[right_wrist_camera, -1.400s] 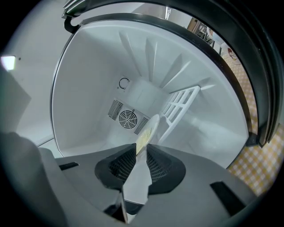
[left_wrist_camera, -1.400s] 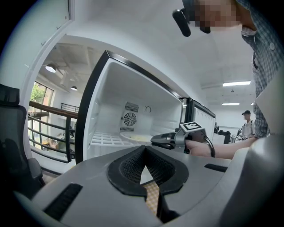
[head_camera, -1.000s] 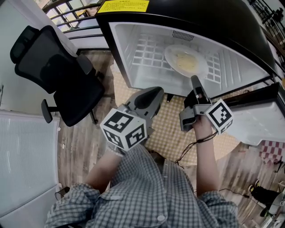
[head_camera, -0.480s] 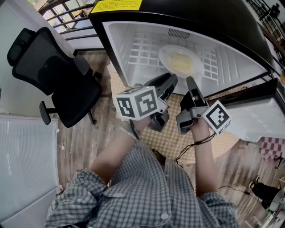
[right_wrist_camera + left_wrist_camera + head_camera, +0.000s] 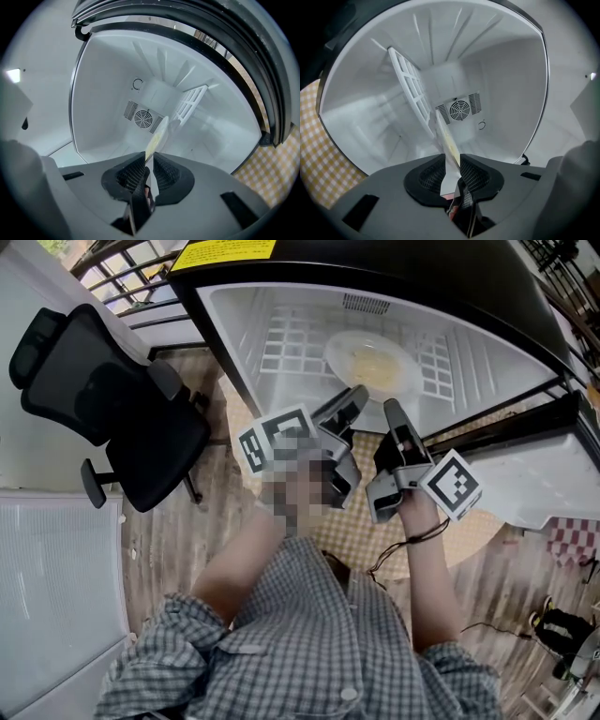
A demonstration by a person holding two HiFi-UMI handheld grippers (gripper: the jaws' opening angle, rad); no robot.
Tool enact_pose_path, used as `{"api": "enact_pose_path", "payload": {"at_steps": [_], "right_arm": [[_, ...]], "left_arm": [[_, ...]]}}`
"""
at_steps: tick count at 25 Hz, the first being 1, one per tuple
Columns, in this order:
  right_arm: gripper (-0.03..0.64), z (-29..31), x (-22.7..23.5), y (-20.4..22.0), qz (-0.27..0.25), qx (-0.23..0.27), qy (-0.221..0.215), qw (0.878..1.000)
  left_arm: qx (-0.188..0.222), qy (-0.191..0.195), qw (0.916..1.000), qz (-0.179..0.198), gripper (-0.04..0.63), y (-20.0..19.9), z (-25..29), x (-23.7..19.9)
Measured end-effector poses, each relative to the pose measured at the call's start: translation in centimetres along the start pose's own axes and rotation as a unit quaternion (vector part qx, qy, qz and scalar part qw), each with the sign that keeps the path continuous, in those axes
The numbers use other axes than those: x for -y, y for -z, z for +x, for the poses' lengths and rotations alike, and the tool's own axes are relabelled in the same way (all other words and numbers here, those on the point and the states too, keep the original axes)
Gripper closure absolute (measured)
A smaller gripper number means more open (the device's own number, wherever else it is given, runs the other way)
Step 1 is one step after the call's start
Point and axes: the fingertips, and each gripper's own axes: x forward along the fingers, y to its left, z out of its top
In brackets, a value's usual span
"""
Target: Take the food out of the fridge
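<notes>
Plate (image 5: 373, 364) lies on the fridge shelf (image 5: 289, 345). Left gripper (image 5: 351, 403), 7 o'clock of plate: jaws opening, rim between them. Right gripper (image 5: 392, 412), 5 o'clock: jaws apart.

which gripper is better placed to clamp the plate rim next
Left, probably. The left gripper has its jaws opening with the plate rim running between them, so it need only close. The right gripper also lines up on the rim, but whether it already grips is unclear.

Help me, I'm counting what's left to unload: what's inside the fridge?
One plate of pale food on a wire shelf, fan vent behind. The plate's underside is covered.
</notes>
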Motion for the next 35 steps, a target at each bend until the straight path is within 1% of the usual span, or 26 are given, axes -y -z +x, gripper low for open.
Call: {"api": "enact_pose_path", "payload": {"at_steps": [2, 9, 13, 18, 24, 35], "right_arm": [[0.568, -0.1, 0.0, 0.1, 0.0, 0.0, 0.0, 1.0], [0.568, -0.6, -0.1, 0.8, 0.004, -0.001, -0.001, 1.0], [0.568, -1.0, 0.0, 1.3, 0.003, -0.001, 0.004, 1.0], [0.566, -1.1, 0.2, 1.5, 0.009, 0.012, 0.007, 1.0], [0.566, -0.9, 0.7, 1.1, 0.012, 0.028, 0.026, 0.999], [0.566, -0.4, 1.1, 0.5, 0.009, 0.033, 0.013, 0.999]], "left_arm": [[0.002, 0.011, 0.9999, 0.003, 0.534, 0.0, 0.0, 0.3], [-0.002, 0.02, 0.9995, 0.024, 0.538, 0.3, -0.6, 0.5], [0.0, 0.023, 0.9997, 0.008, 0.548, 0.6, -1.2, 0.3], [0.0, 0.029, 0.9995, -0.009, 0.555, 0.9, -1.3, 0.1], [-0.001, 0.033, 0.9994, -0.015, 0.557, 0.9, -1.5, -0.1], [-0.006, 0.025, 0.9996, 0.012, 0.551, 0.8, -1.2, -0.3]]}}
